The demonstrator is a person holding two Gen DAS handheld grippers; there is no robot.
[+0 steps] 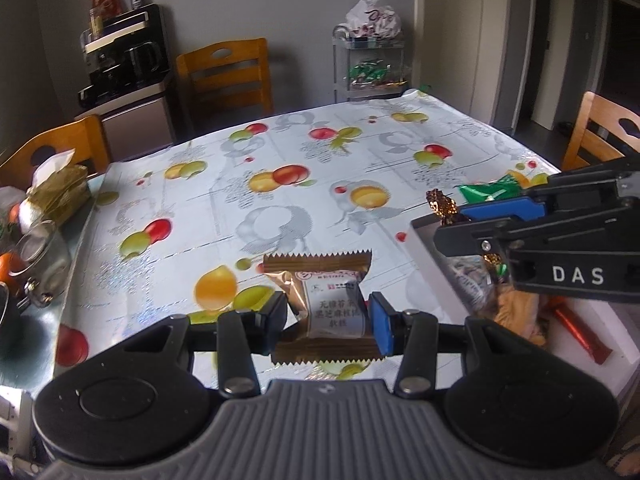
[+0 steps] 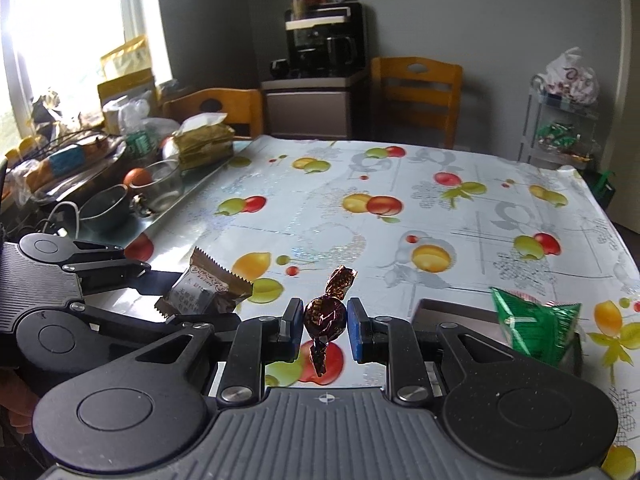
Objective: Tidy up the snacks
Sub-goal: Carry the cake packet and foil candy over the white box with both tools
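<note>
My left gripper (image 1: 329, 320) is shut on a brown pastry packet (image 1: 320, 304) with a white label, held above the fruit-print tablecloth (image 1: 280, 184). In the right wrist view that same packet (image 2: 204, 292) shows at the left, between the left gripper's fingers. My right gripper (image 2: 325, 326) is shut on a dark brown twist-wrapped candy (image 2: 325, 312). In the left wrist view the right gripper (image 1: 460, 216) reaches in from the right over a white box (image 1: 424, 252), with the candy (image 1: 442, 204) at its tips. A green wrapped snack (image 2: 536, 326) stands at the box's corner.
The white box holds more wrapped snacks and a red stick (image 1: 576, 330). A metal tray (image 2: 192, 196) on the table's left side carries a glass bowl (image 2: 160, 186), a tissue pack (image 2: 204, 142) and an orange. Wooden chairs (image 1: 228, 76) stand around the table. A wire rack (image 1: 372, 64) is behind it.
</note>
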